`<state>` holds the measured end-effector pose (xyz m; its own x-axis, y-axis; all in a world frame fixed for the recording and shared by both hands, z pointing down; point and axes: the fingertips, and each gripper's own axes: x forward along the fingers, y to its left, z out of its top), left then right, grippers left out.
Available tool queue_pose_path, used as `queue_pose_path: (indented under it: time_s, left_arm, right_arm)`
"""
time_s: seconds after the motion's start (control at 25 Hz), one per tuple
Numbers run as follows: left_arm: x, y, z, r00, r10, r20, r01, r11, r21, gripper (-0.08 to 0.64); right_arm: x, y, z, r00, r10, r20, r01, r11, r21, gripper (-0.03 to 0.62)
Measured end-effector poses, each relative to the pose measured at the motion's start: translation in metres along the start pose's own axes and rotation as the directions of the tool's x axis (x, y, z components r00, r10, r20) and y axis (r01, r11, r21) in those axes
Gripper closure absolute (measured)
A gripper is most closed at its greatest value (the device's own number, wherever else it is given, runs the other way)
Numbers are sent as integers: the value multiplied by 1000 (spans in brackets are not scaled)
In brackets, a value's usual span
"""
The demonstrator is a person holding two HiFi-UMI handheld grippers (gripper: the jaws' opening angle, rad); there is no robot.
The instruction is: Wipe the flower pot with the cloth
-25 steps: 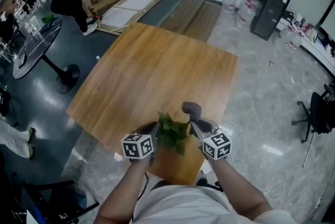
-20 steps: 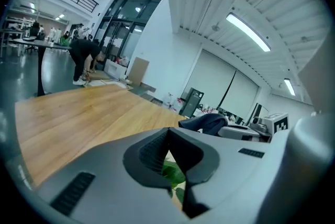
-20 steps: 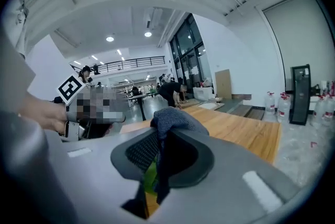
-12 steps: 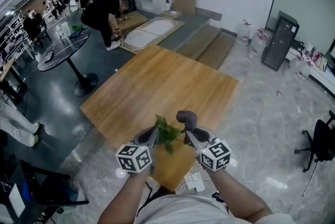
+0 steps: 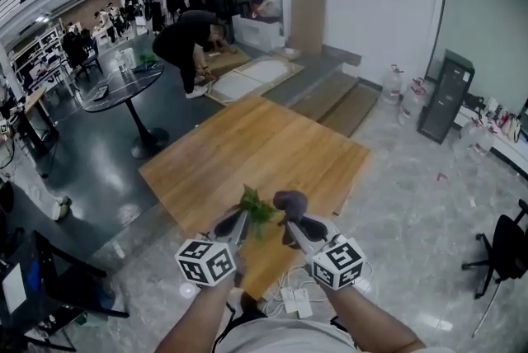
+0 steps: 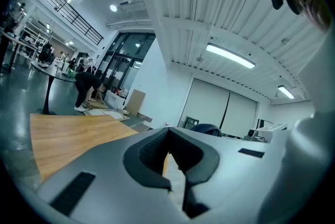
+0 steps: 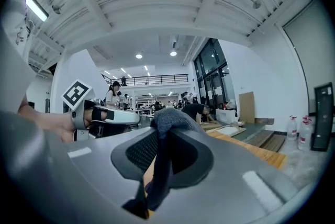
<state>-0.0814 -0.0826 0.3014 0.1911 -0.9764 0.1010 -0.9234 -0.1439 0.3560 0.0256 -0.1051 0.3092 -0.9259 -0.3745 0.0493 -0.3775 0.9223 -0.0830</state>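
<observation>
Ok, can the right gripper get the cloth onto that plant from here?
Probably yes: the right gripper, shut on the cloth, sits right beside the plant with nothing between them. The pot itself cannot be seen below the leaves.

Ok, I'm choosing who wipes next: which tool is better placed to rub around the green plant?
Right. The right tool is shut on the grey cloth, raised close beside the plant. The left tool is shut with no cloth in it, so it would first need one.
</observation>
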Motion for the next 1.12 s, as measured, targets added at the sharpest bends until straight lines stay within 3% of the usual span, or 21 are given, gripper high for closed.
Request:
queue_pose_path:
  time_s: [0.2, 0.36, 1.12]
  left_arm:
    - [-13, -26, 11, 1000, 2, 18, -3, 999, 38, 554]
    - [-19, -40, 17, 999, 29, 26, -32, 989, 143, 554]
    - [-31, -35, 19, 996, 74, 44, -79, 990, 116, 554]
  right_arm:
    - [-16, 11, 18, 999, 20, 26, -20, 1000, -2, 545]
    - [-23, 18, 25, 999, 33, 39, -33, 999, -9, 545]
    - [-24, 24, 40, 998, 27, 58, -23, 998, -57, 548]
